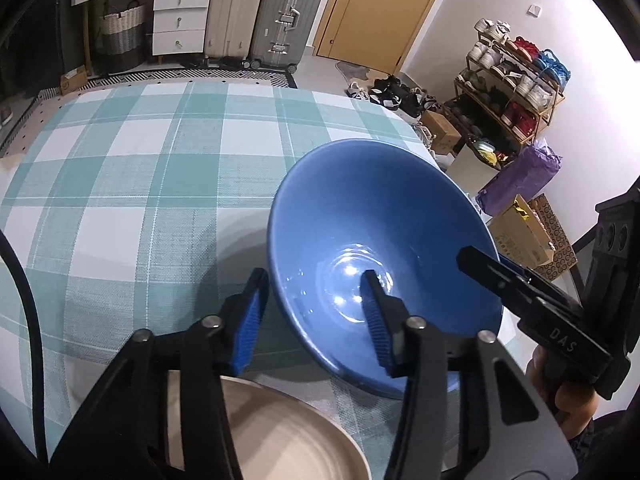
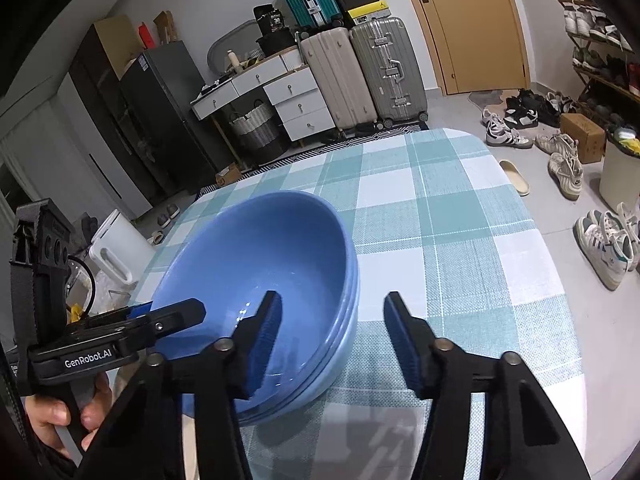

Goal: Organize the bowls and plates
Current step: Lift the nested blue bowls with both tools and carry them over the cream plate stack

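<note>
Blue bowl stack (image 2: pixel 256 280), several nested bowls, sits on the table (image 2: pixel 460 240) with a teal-and-white checked cloth, near the table's front part. A beige plate (image 1: pixel 280 440) lies on the table just beside the stack, at the bottom of the left wrist view.

Left gripper (image 1: pixel 316 316): fingers partly open, straddling the near rim of the top bowl, one blue pad (image 1: pixel 250 320) outside the wall, the other inside. Can't tell whether the pads press on the rim.

Right gripper (image 2: pixel 336 340): fingers also partly open, straddling the opposite rim of the stack, one pad (image 2: pixel 266 344) inside the bowl, the other outside over the cloth. The outside pad stands clear of the bowl wall, so no grip there.

A hand (image 2: pixel 60 420) holds the left gripper's handle.
</note>
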Motion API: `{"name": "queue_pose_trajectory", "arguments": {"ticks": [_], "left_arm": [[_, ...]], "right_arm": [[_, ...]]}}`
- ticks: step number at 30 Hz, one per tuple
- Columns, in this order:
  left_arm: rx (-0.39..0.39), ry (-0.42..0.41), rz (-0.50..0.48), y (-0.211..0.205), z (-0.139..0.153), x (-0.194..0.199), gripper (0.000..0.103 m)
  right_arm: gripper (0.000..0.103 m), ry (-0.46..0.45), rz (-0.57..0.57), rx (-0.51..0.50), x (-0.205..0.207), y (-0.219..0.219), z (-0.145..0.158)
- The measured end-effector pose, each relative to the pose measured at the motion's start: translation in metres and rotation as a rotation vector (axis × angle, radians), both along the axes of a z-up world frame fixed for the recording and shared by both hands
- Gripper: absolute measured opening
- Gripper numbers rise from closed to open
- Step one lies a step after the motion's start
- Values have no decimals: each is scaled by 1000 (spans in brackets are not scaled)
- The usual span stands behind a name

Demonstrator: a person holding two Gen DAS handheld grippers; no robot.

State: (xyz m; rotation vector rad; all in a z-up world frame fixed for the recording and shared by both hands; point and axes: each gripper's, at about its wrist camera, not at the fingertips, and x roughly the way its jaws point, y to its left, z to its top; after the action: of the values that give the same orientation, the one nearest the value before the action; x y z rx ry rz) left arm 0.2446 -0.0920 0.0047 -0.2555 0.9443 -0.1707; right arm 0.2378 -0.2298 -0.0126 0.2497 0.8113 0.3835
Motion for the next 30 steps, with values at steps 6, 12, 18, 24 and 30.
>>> {"name": "queue_pose_trajectory", "arguments": {"ticks": [6, 12, 18, 24, 30], "left_arm": [[13, 4, 25, 1, -1, -2, 29], [12, -4, 23, 2, 0, -6, 28], [16, 2, 19, 2, -1, -9, 28], [25, -10, 20, 1, 4, -15, 28], [31, -27, 12, -1, 16, -26, 28]], "right_arm": [[29, -11, -7, -32, -4, 4, 2], [28, -11, -13, -41, -6, 4, 3], [28, -6, -23, -47, -6, 6, 5], [28, -9, -24, -51, -9, 6, 7], [28, -24, -31, -48, -18, 4, 16]]}}
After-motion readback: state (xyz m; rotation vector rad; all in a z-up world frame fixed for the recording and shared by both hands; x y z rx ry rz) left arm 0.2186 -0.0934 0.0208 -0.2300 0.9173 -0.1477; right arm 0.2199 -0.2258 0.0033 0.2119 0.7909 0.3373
